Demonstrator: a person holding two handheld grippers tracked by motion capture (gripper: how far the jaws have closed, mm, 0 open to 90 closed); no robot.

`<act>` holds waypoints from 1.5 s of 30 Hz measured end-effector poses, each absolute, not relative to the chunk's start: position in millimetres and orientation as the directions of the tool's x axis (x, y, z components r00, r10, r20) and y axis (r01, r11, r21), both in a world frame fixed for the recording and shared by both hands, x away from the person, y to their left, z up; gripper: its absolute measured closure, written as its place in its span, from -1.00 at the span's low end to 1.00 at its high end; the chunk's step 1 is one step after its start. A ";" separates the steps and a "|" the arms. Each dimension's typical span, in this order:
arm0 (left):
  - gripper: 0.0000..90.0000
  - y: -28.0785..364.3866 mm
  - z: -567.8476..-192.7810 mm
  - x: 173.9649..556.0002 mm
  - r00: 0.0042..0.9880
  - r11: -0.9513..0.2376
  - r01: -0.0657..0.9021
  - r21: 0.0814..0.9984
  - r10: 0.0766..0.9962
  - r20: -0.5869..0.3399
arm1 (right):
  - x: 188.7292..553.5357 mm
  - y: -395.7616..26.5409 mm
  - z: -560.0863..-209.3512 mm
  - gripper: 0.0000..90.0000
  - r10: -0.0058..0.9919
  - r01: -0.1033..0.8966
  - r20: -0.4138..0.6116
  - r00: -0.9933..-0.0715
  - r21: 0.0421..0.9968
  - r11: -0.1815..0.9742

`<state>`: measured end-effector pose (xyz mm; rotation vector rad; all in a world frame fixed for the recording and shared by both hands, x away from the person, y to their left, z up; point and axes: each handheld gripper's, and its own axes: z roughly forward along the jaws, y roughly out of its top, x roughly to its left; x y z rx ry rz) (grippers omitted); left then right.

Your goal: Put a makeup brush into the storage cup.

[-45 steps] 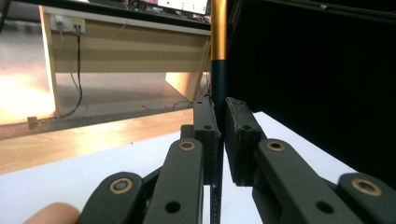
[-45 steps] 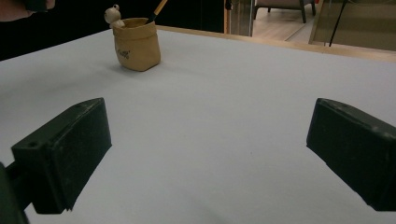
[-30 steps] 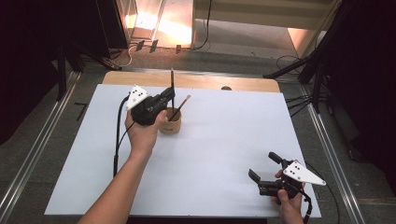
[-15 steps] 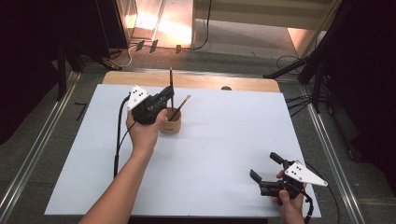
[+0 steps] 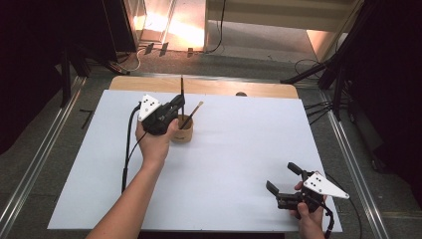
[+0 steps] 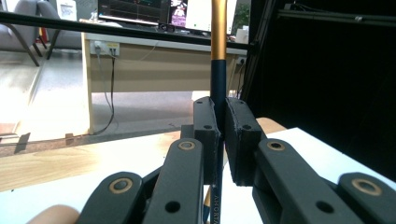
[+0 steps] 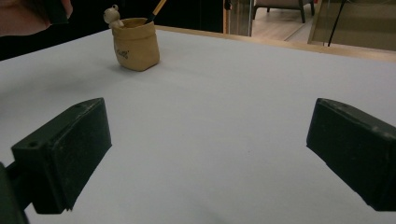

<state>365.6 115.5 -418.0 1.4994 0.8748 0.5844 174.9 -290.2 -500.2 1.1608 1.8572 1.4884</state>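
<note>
My left gripper (image 5: 178, 103) is shut on a slim brush (image 5: 182, 89) and holds it upright over a tan pen pot (image 5: 183, 133) at the far left of the white sheet. The left gripper view has the pads (image 6: 207, 135) clamped on the dark blue shaft of the brush (image 6: 218, 56), whose upper part is gold. A second brush (image 5: 194, 112) leans in the pot. At the near right corner, my right gripper (image 5: 282, 177) rests open with nothing between its fingers. In the right gripper view (image 7: 210, 144) the pot (image 7: 135, 44) stands far off at upper left.
The white sheet (image 5: 239, 149) covers a wooden table whose far edge (image 5: 214, 87) shows bare. Metal rails run along both sides on the floor. A cable trails from the left gripper down the sheet's left side.
</note>
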 end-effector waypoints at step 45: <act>0.88 101.5 -460.1 352.2 0.532 -0.068 0.223 0.972 0.844 -0.063 | 175.1 -291.0 -500.5 -1.00 0.844 0.312 0.128 -0.520 0.949 0.049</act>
